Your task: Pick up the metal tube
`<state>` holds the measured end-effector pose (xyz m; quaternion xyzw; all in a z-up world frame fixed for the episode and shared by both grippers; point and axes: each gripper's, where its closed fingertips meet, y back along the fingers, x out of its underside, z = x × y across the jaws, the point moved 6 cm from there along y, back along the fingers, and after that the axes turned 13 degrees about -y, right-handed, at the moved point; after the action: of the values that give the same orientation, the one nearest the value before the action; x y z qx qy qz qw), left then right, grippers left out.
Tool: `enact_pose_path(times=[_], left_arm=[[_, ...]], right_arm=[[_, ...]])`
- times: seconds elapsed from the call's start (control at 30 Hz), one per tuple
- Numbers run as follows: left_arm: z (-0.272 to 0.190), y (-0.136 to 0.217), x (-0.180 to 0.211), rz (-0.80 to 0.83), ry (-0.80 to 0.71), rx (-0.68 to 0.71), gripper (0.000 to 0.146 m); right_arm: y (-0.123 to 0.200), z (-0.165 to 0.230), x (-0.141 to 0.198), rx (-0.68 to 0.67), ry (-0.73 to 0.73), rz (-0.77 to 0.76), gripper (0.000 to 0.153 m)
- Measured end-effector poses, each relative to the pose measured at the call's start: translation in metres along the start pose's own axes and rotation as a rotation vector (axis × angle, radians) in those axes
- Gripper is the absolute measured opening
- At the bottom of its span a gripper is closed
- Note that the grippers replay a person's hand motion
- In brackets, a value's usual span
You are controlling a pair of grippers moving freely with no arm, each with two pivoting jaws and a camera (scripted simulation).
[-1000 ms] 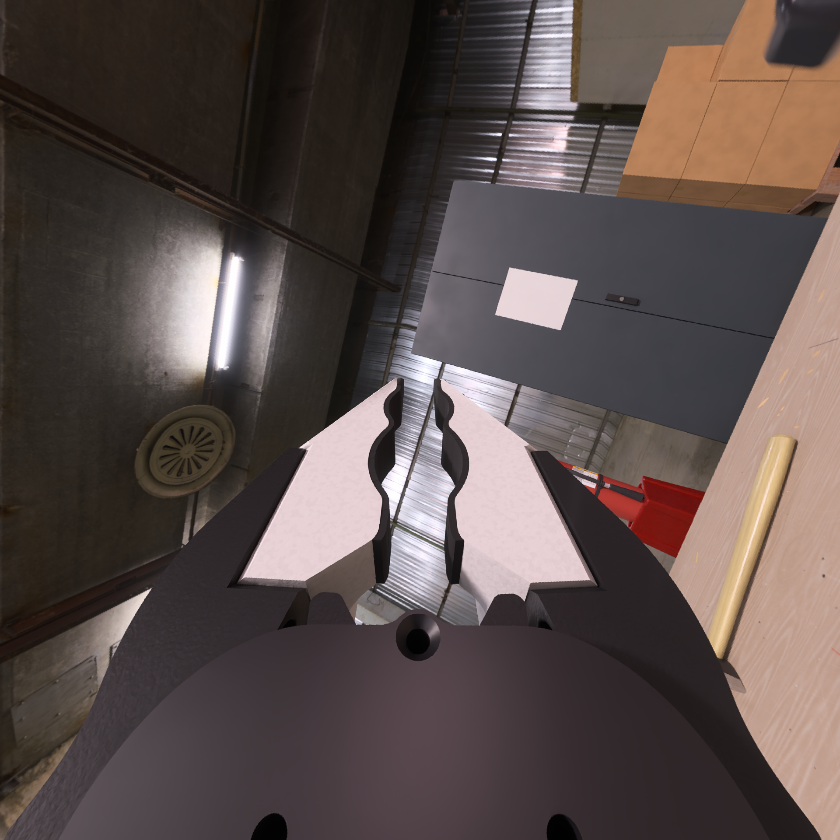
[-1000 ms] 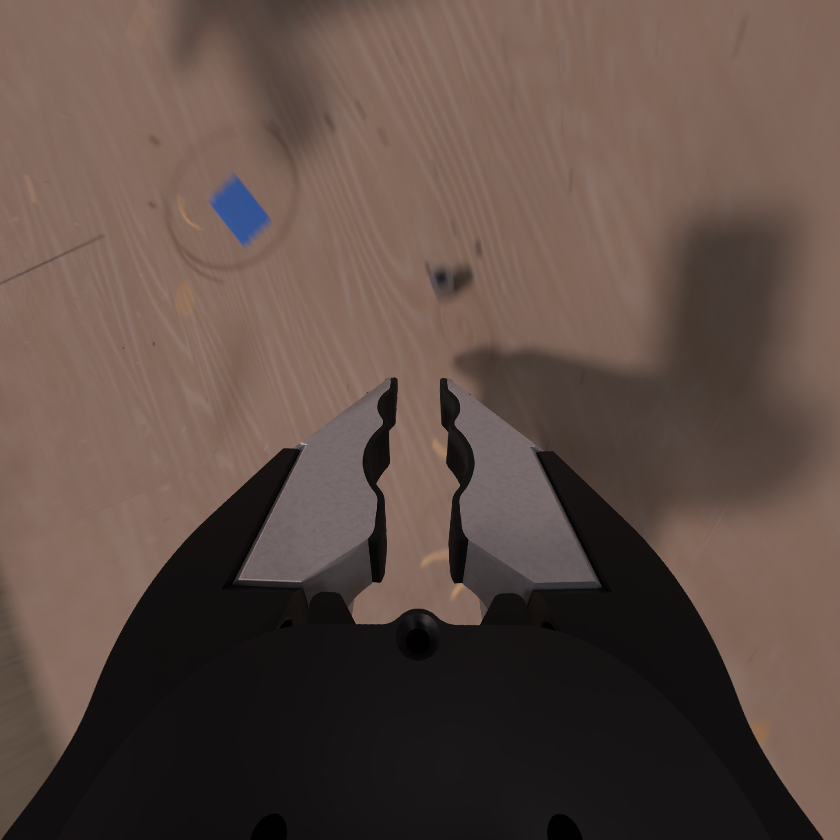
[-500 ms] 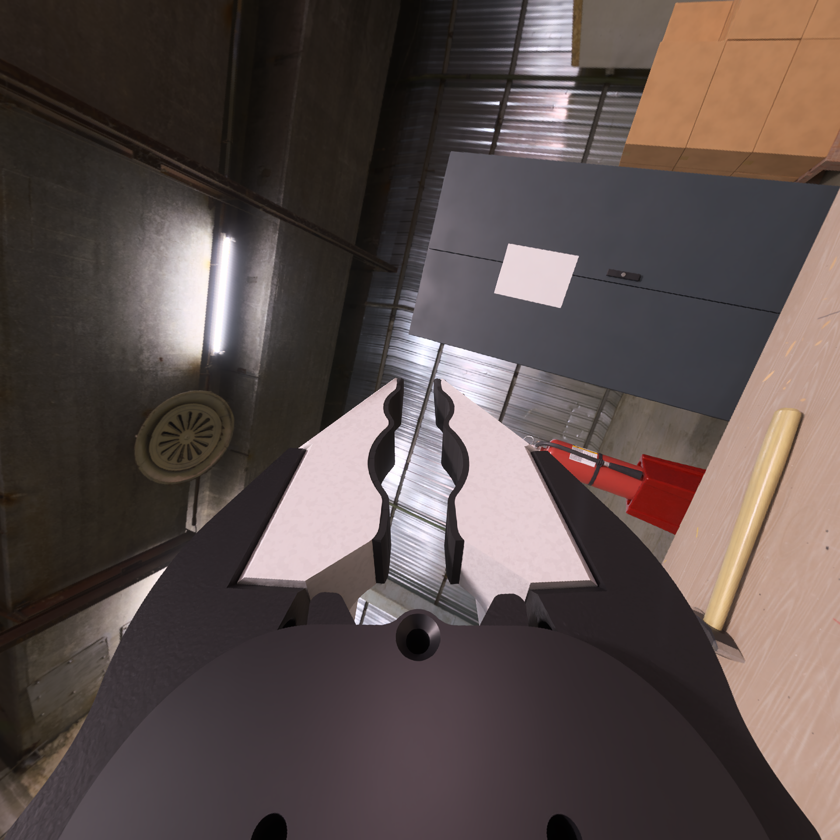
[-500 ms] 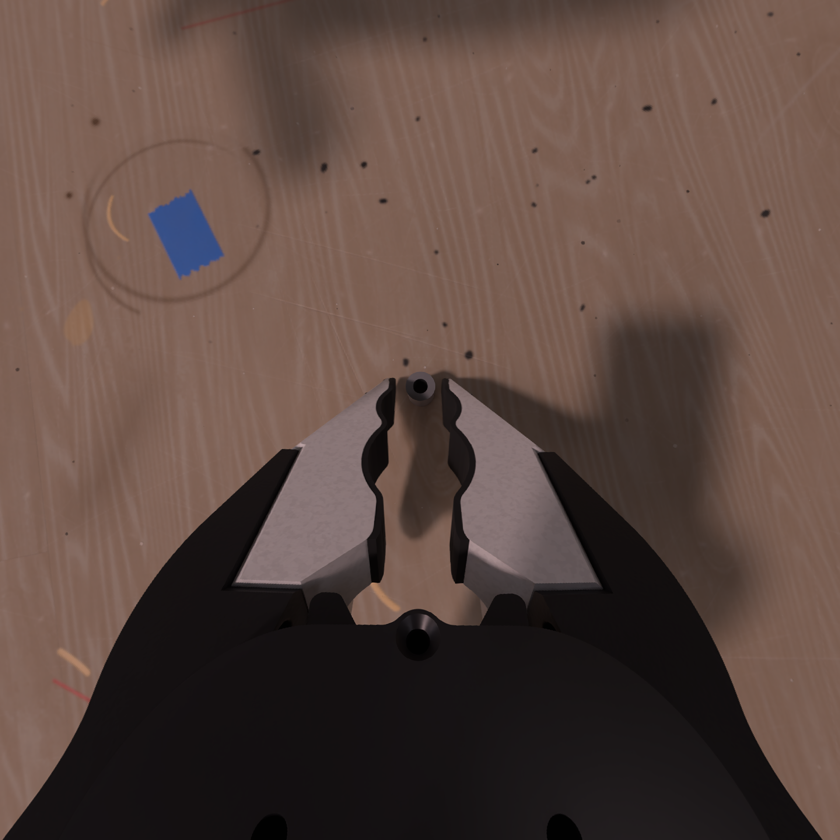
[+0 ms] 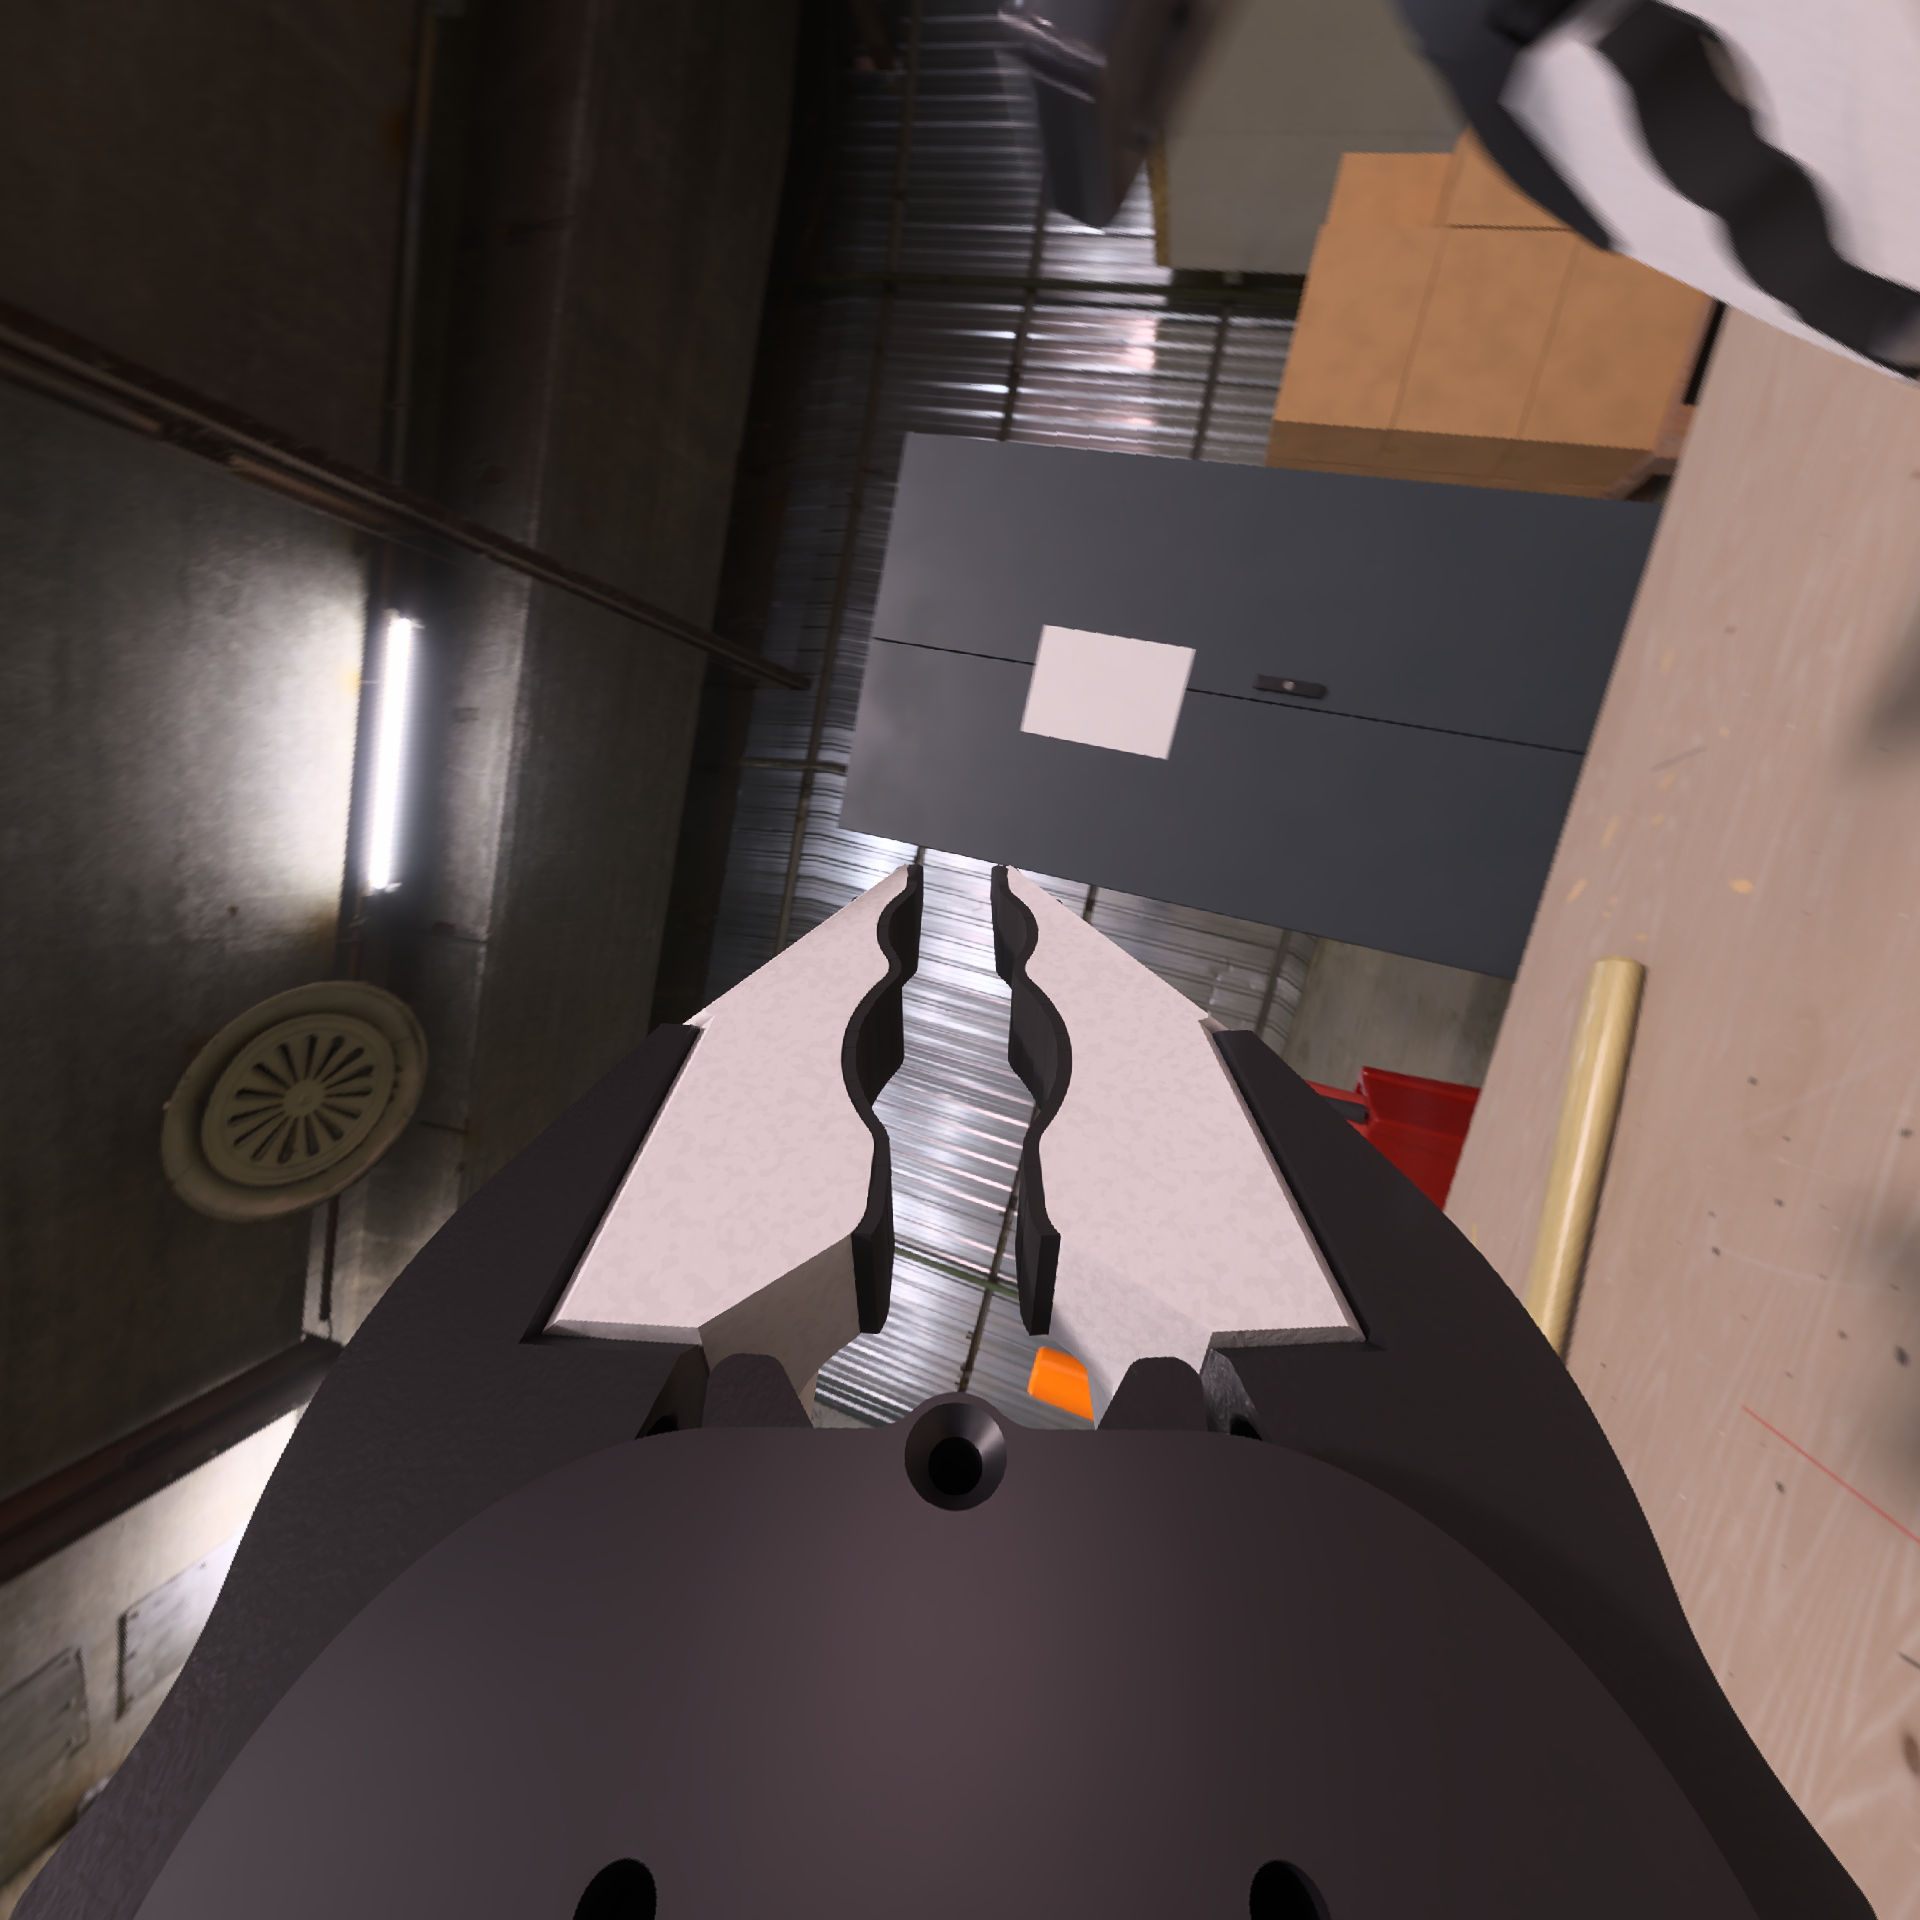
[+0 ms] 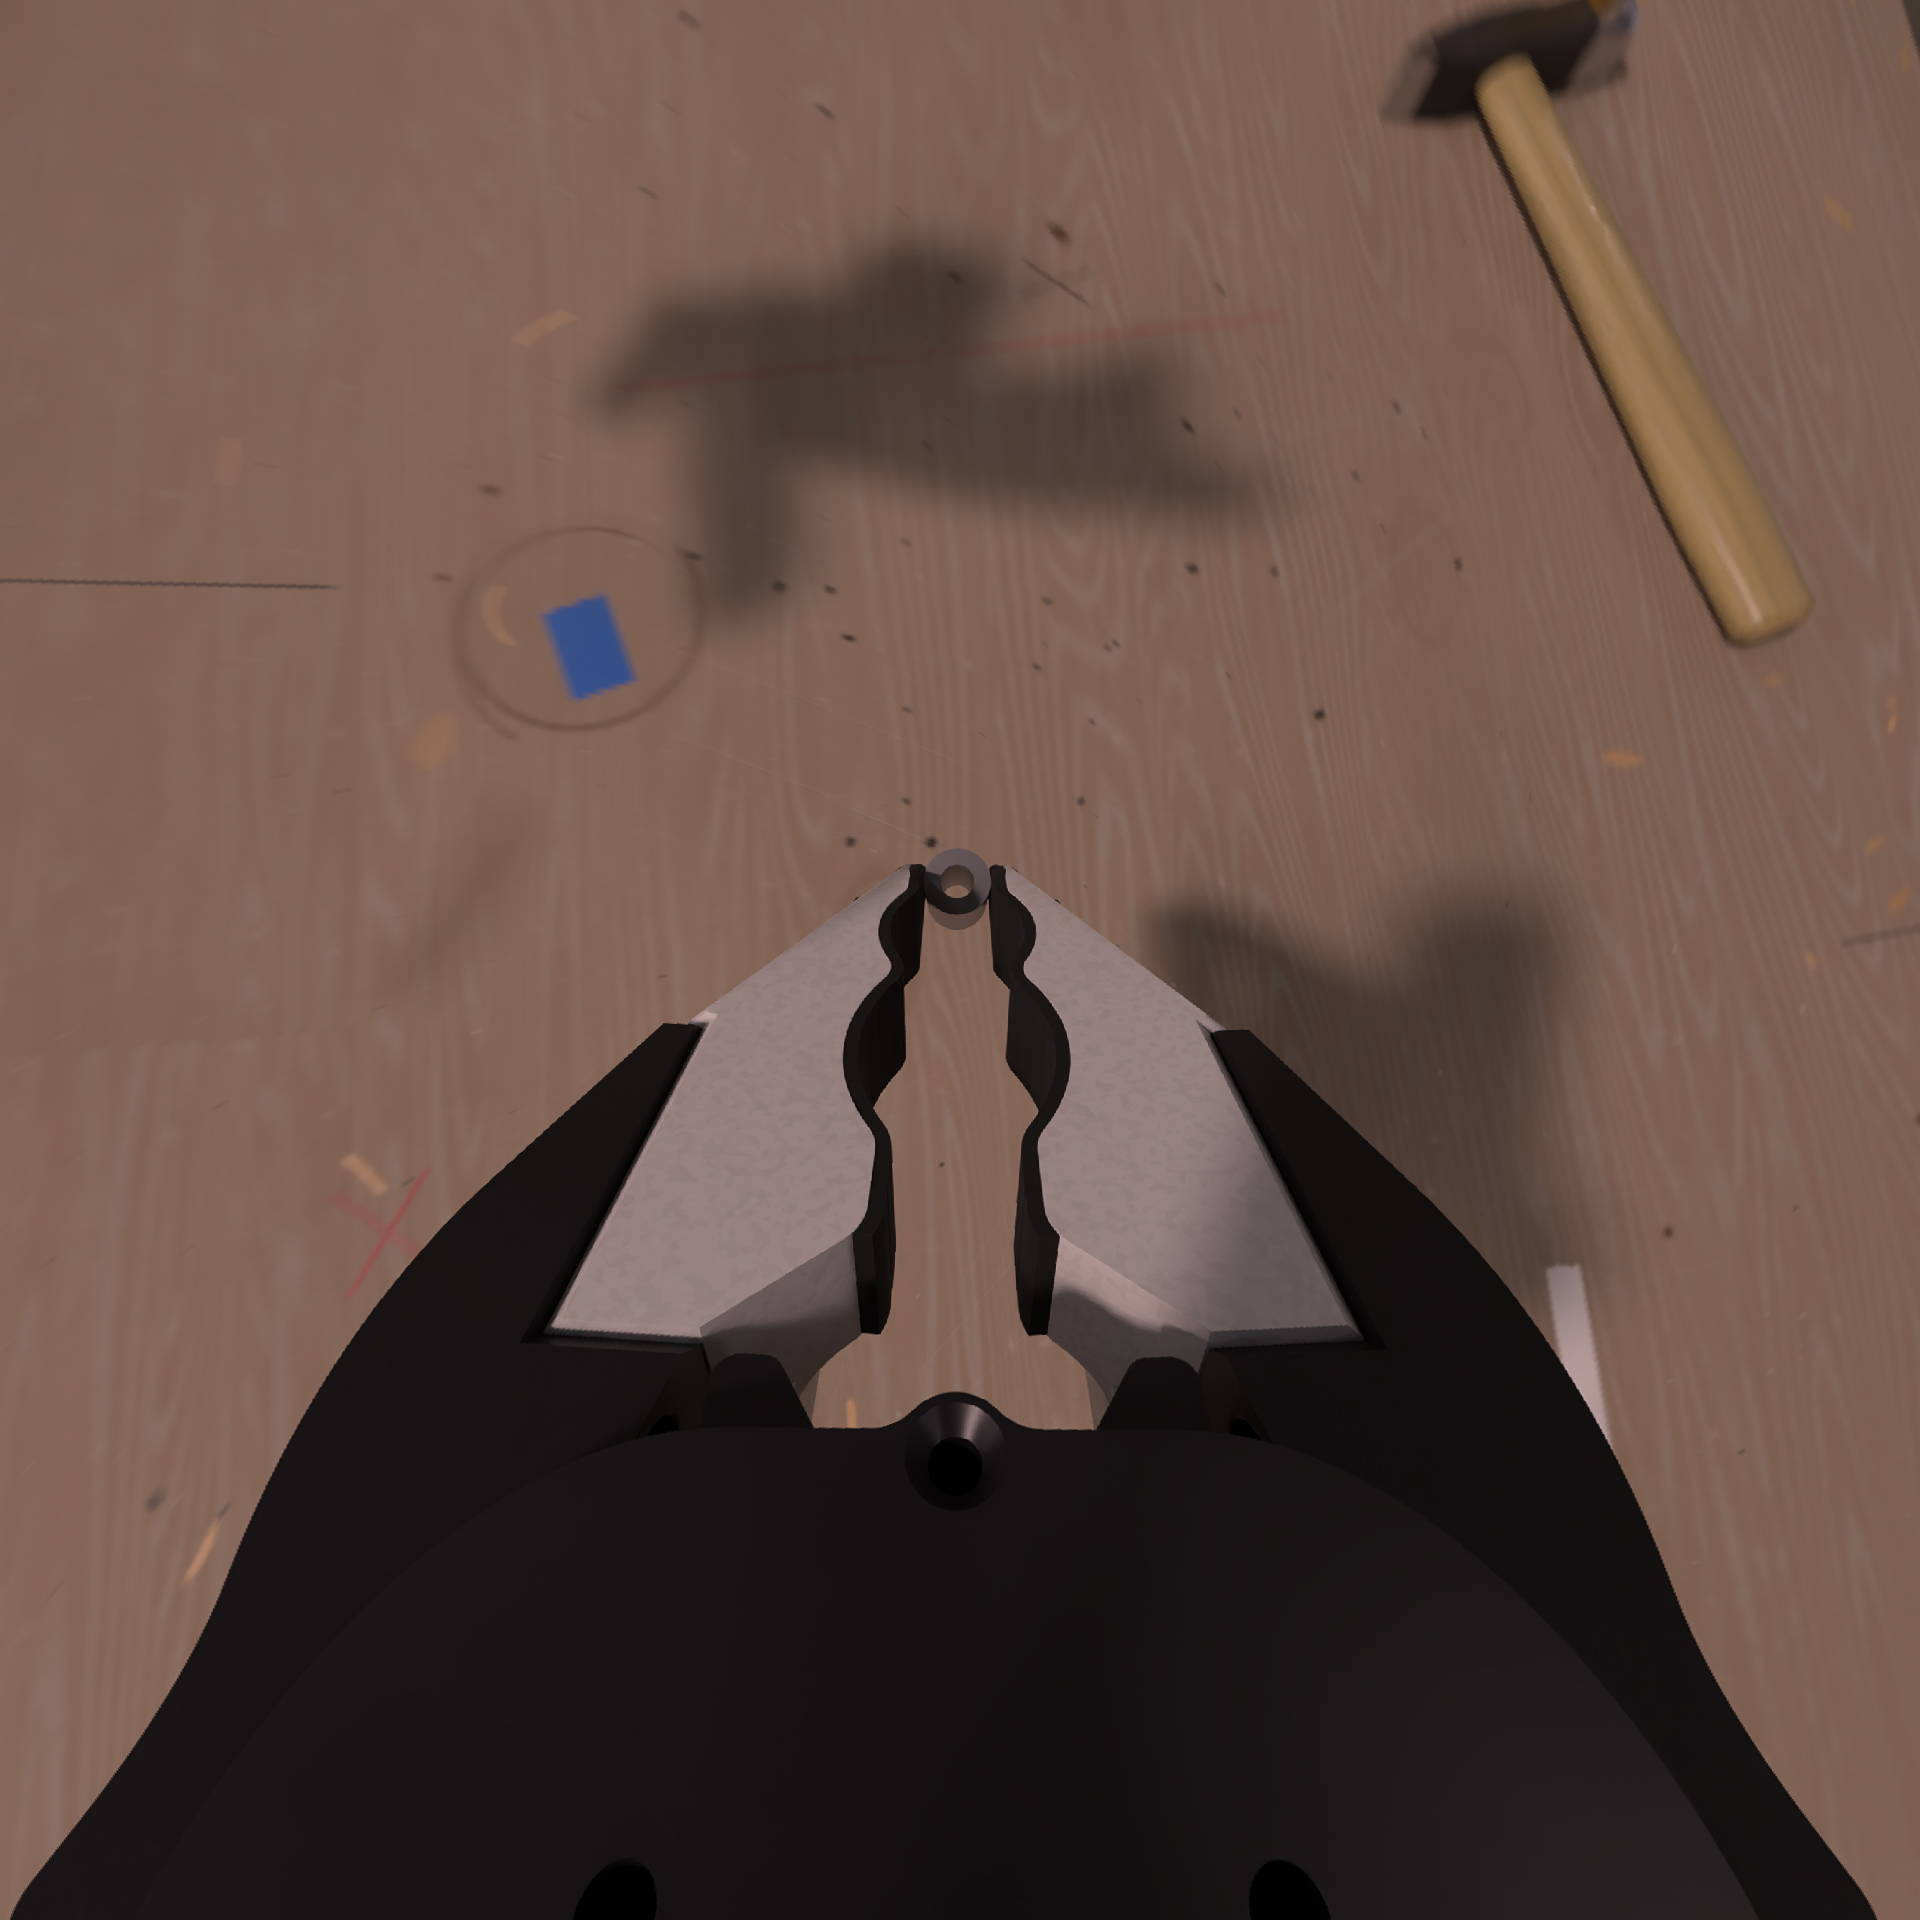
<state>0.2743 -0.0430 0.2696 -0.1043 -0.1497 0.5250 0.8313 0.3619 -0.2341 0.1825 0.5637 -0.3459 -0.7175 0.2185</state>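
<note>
Holding the metal tube (image 6: pixel 956 900) pinched at the very tips of my right gripper (image 6: pixel 957 902), fingers nearly closed on it. It looks lifted clear of the table (image 6: pixel 312 260), so the pick seems mostly done. Its long axis runs along my view: I see the open end. Left gripper (image 5: pixel 957 883) slightly parted, empty, aimed away.

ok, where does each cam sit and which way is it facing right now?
Left wrist view: on the left gripper, aimed sideways past the wooden table at a dark cabinet; own jaws apart, empty; the right gripper shows top right.
Right wrist view: on the right gripper, looking down at the table; own jaws closed on the metal tube.
Shared: the table and the hammer.
</note>
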Motion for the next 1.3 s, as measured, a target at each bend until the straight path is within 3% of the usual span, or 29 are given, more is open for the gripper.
enact_pose_path(times=[0.13,0.43,0.87,1.3], left_arm=[[-0.027,-0.012,-0.015,-0.01,-0.035,0.08,0.013],[-0.068,-0.027,-0.048,-0.01,-0.063,0.159,0.013],[-0.076,-0.027,-0.067,-0.019,-0.112,0.156,0.012],[-0.082,-0.027,-0.07,0.014,-0.241,0.145,0.013]], right_arm=[[0.035,0.029,-0.007,-0.09,0.167,-0.053,0.012],[0.056,0.054,-0.016,0.156,0.204,-0.059,0.012],[0.054,0.051,-0.021,0.243,0.042,-0.046,0.012],[0.043,0.041,-0.017,0.141,-0.163,-0.039,0.012]])
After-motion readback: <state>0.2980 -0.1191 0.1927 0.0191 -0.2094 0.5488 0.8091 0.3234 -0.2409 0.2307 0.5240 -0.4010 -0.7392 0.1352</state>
